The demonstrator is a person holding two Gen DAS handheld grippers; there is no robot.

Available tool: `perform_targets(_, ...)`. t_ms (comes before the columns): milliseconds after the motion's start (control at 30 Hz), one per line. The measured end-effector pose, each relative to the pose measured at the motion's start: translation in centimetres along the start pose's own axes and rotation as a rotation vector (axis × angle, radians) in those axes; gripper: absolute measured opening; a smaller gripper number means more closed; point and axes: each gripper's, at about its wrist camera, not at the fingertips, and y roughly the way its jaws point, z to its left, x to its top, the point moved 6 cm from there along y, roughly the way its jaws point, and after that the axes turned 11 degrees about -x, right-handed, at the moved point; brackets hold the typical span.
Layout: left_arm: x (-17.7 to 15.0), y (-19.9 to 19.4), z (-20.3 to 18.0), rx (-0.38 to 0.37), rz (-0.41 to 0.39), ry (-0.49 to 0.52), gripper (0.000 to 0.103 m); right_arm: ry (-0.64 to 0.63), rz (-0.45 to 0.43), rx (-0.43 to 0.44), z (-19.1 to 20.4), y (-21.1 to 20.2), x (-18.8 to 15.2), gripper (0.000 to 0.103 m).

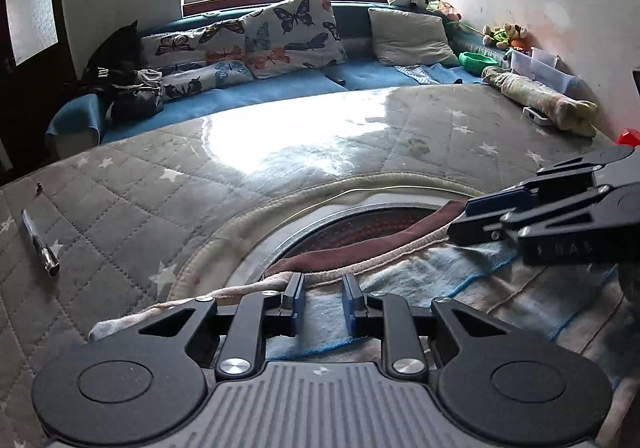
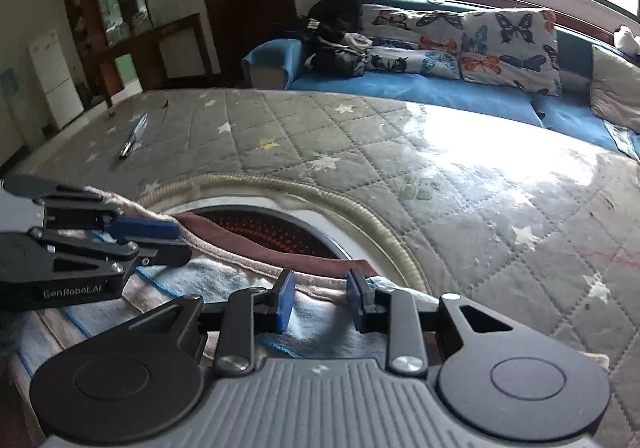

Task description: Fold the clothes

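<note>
A fleece garment (image 1: 460,288) with pale beige and light-blue stripes and a brown collar lining (image 1: 360,248) lies at the near edge of the quilted table cover (image 1: 160,187). It partly overlaps a round opening with a red-glowing grid (image 1: 380,224). My left gripper (image 1: 323,284) is open and low over the garment's collar edge, with cloth showing between its fingers. My right gripper (image 2: 320,284) is open too, over the same collar edge (image 2: 280,252) further right. Each gripper shows in the other's view: the right gripper (image 1: 466,221) and the left gripper (image 2: 180,238).
A pen (image 1: 40,244) lies on the cover at the left. A rolled cloth (image 1: 540,99), a small white box (image 1: 536,115) and a red object (image 1: 628,136) sit by the right wall. Behind the table is a blue sofa (image 1: 260,91) with butterfly cushions (image 1: 292,35).
</note>
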Motion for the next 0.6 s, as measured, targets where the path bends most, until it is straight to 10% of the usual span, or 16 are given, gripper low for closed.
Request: perform_targets(600,0.1,0.2,-0.5,0.019,0.010,0.016,0.024,-0.234,-0.020,0.112,5.8,-5.7,-4.9,0.030)
